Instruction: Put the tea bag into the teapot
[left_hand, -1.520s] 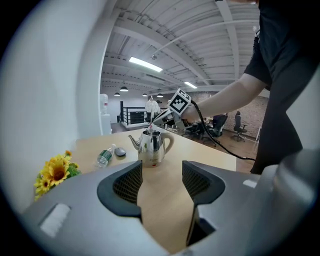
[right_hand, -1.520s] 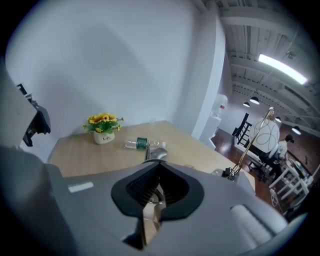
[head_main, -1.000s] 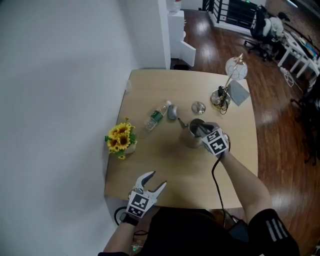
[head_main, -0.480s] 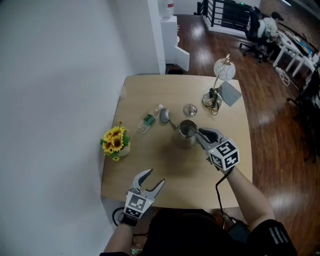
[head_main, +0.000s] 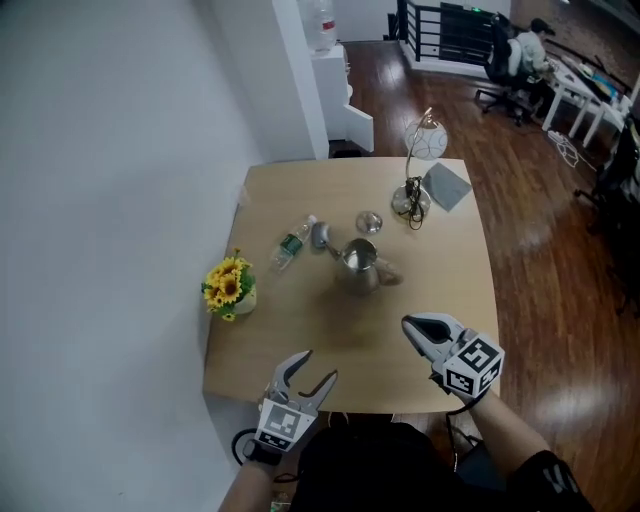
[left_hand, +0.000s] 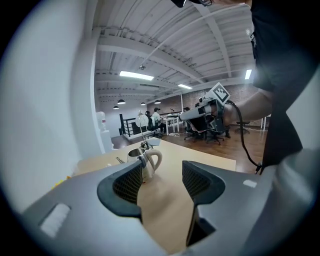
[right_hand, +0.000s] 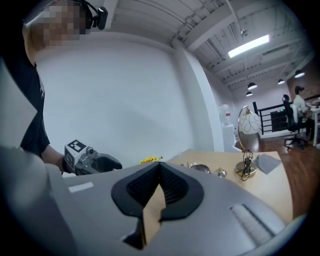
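The right gripper (head_main: 412, 328) has drawn back from the teapot (head_main: 358, 268) toward the table's (head_main: 370, 365) near edge.

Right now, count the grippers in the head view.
2. The left gripper is at the near edge of the table, jaws apart; the right gripper over its near right part, jaws together.
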